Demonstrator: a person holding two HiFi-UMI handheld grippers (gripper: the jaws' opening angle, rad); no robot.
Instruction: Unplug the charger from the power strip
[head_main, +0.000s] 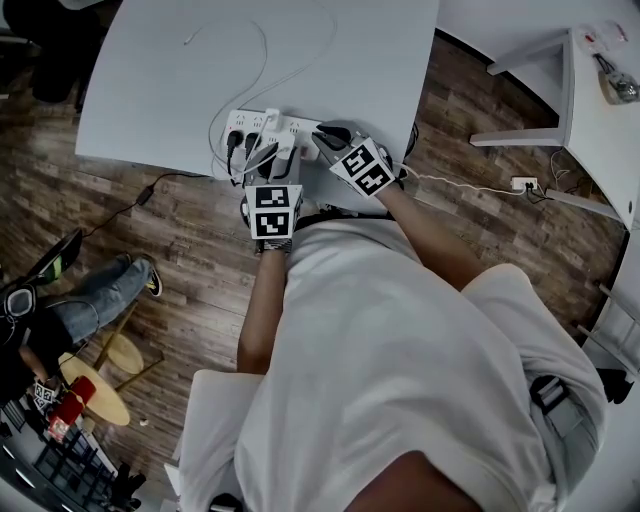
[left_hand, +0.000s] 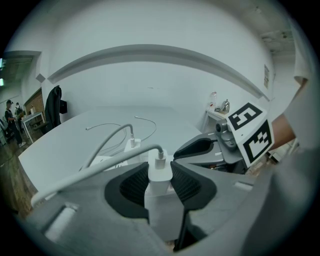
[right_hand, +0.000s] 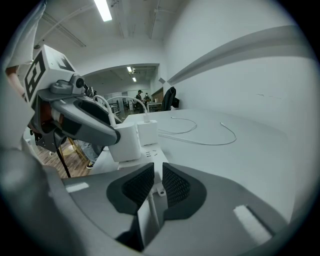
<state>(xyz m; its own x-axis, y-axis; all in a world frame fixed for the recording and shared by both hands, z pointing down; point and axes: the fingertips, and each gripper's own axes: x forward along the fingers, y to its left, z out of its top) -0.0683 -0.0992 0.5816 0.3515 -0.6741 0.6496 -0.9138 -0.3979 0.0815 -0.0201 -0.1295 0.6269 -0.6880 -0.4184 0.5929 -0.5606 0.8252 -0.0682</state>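
Observation:
A white power strip lies at the near edge of the grey table. My left gripper is shut on a white charger that stands plugged in the strip, its cable trailing left. Seen from the right gripper view, that charger sits in the left gripper's fingers, with a second white charger just behind it. My right gripper rests at the strip's near end, its pads nearly together on the thin white piece where the cord leaves.
Black plugs fill the strip's left sockets. Loose white cables curl across the table beyond. The strip's cord runs right to a floor outlet. A white desk stands at the right and a seated person's legs at the left.

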